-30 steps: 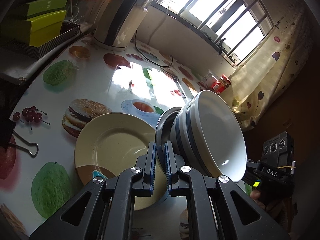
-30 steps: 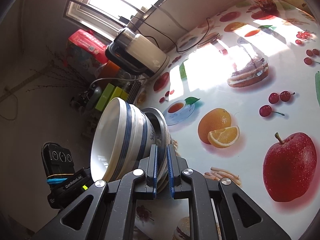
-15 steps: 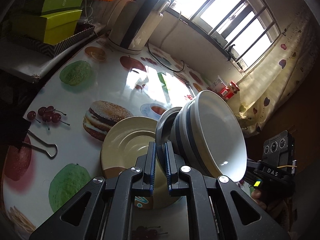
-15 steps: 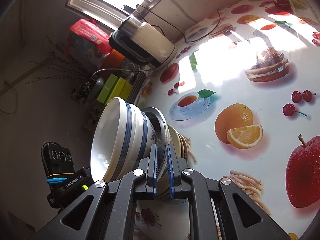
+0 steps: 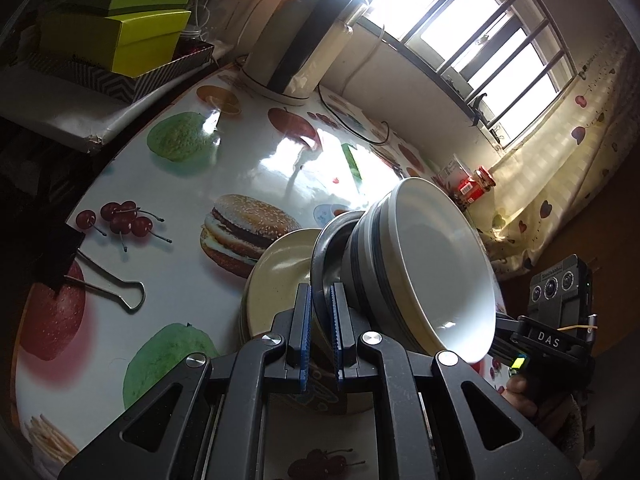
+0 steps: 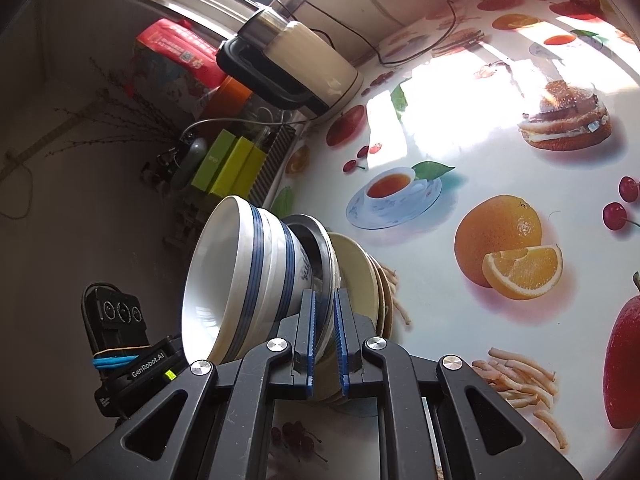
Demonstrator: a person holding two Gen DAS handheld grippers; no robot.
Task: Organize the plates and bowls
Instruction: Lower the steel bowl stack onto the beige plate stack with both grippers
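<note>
A dark metal plate [image 5: 320,248] carries a stack of white bowls with blue bands [image 5: 432,264], and the load hangs above the table. My left gripper [image 5: 320,312] is shut on the plate's rim at one side. My right gripper [image 6: 325,312] is shut on the rim [image 6: 320,248] at the opposite side, with the bowls [image 6: 240,272] to its left. Under the load, a stack of cream plates [image 5: 276,276] [image 6: 356,276] rests on the table. The metal plate partly hides it.
The round table [image 5: 248,160] has a glossy cloth printed with fruit. A white and black kettle [image 5: 300,40], its cable and green boxes [image 5: 116,36] stand at the far edge. A black binder clip [image 5: 108,288] lies at left, a red jar [image 5: 476,184] by the curtain.
Both grippers have carried the metal plate and bowls across the table. The load now hangs over the cream plates, which are more covered by it than before. Both grips are unchanged.
</note>
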